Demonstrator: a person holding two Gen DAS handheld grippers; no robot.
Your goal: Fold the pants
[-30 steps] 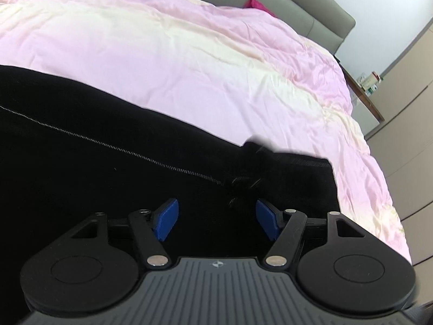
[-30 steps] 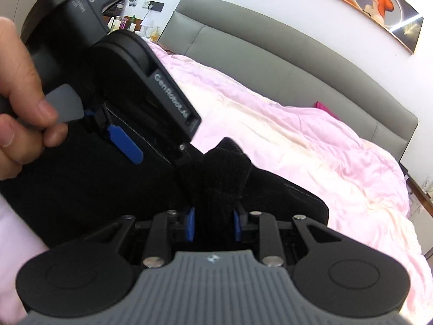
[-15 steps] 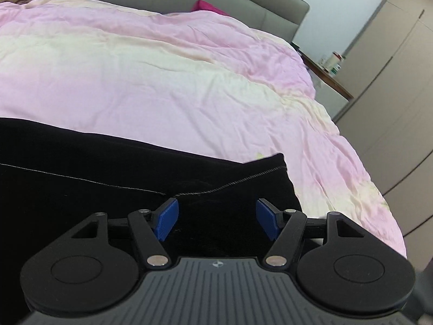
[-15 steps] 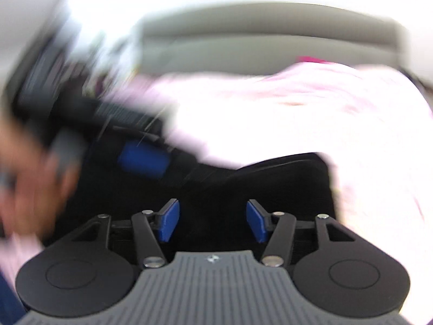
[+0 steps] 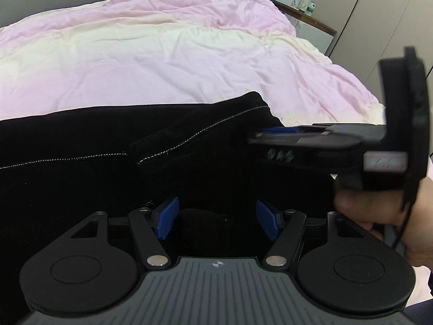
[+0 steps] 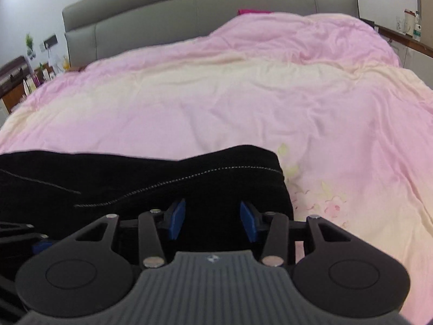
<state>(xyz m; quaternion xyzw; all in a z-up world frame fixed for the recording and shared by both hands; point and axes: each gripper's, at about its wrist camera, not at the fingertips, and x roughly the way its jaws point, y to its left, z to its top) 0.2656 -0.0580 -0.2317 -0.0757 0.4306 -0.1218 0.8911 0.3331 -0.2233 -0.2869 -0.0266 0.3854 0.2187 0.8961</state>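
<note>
On the bed's pink quilt (image 6: 243, 103) lie the black pants (image 5: 94, 146), spread across the near edge with white stitching running along a seam. My left gripper (image 5: 216, 220) hovers just above the dark cloth with its blue pads spread apart, grasping nothing. My right gripper (image 6: 212, 218) is also released, its jaws wide over the pants' right end, where the fabric stops at a thick folded edge. From the left wrist view, that right gripper reaches in sideways, my right hand (image 5: 379, 211) around its handle.
</note>
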